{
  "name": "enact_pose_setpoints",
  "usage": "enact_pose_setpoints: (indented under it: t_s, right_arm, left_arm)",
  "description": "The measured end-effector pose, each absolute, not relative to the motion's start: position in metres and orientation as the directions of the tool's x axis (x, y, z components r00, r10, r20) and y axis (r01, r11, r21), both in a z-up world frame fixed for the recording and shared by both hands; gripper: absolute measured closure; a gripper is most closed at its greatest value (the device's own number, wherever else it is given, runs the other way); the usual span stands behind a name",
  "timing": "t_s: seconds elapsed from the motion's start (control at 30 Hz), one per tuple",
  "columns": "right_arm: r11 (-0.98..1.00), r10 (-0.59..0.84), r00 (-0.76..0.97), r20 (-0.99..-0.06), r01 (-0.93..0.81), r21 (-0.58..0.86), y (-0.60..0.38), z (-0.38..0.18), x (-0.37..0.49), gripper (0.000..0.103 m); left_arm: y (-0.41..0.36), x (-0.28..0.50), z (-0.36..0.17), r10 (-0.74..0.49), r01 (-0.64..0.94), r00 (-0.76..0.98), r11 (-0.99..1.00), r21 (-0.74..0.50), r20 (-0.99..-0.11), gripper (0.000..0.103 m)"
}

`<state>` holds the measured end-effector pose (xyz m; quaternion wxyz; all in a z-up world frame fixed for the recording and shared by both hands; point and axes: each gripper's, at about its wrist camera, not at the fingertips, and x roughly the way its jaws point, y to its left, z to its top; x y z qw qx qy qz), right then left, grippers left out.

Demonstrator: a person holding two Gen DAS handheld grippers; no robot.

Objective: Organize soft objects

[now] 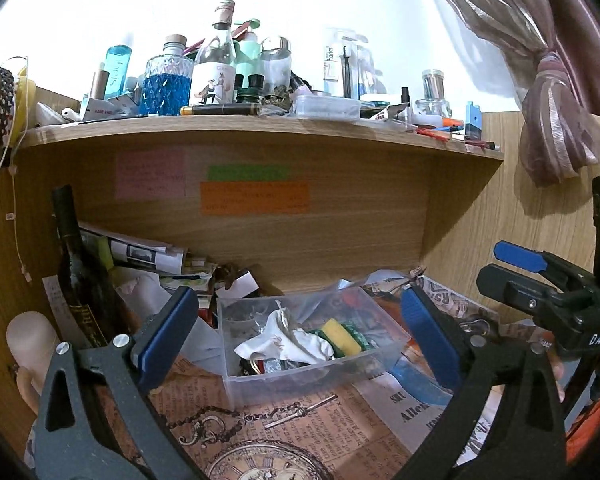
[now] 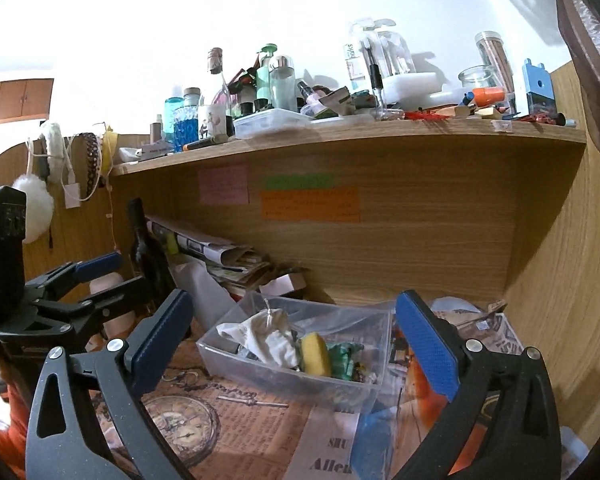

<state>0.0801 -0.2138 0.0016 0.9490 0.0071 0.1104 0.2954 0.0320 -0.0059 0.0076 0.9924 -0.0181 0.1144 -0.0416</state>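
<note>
Both grippers hang spread wide and empty over a cluttered wooden desk nook.

The left gripper (image 1: 300,332) and right gripper (image 2: 296,340) face a clear plastic bin (image 1: 236,380) on printed paper (image 1: 324,436), near the nook's back panel. In the bin, a yellow sponge (image 1: 341,336) lies beside a crumpled white cloth (image 1: 284,340), its long axis slanting towards the bin's right front corner.

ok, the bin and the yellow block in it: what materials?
Bin: clear, slightly frosted rigid plastic, since the contents show through its walls. Yellow block: probably foam sponge, going by its matte surface, rounded edges and green backing layer.
</note>
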Motion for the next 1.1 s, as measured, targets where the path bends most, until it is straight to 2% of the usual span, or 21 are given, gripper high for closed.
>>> enact_pose_setpoints:
  t_s: [1.1]
  right_arm:
    - [0.811,0.582,0.788,-0.201,-0.579,0.079,-0.2078,0.0003,0.0788,0.000]
  left_arm:
    - [-0.0093,0.0339,0.0065,-0.062,0.054,0.973,0.998,-0.040,-0.224,0.000]
